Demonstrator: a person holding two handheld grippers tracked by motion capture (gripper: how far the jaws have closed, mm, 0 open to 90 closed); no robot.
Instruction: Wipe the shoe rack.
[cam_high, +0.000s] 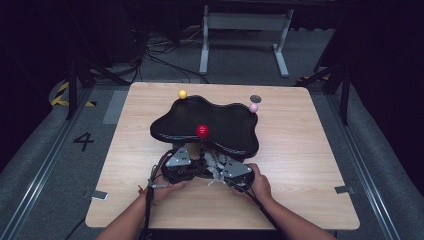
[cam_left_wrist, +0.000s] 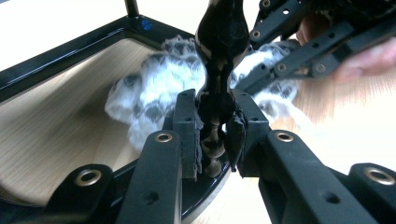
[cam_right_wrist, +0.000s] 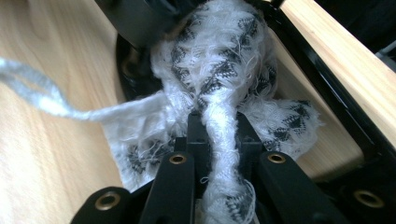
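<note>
Bench (cam_high: 310, 150): pale wood, seen from above, with both of the person's hands coming in at its near edge.
Stand (cam_high: 210, 125): a black, wavy-edged tray shape on thin legs, in the middle of the bench; a red ball (cam_high: 202, 131) sits at its near side atop a black turned post (cam_left_wrist: 219, 56), a yellow ball (cam_high: 182, 93) at its far left, a pink ball (cam_high: 253, 107) at its far right.
Left tongs (cam_left_wrist: 215, 135): clenched on the lower, beaded part of the black post, a jaw pressed to each side.
Right tongs (cam_right_wrist: 219, 140): clenched on a twisted strand of the rag.
Rag (cam_right_wrist: 219, 60): white with dark diamond marks, frayed, bunched against the post just under the stand's near edge; a loose white tail trails over the bench.
Hands: left hand (cam_high: 167, 189) and right hand (cam_high: 259, 181) close together, the tongs nearly touching.
</note>
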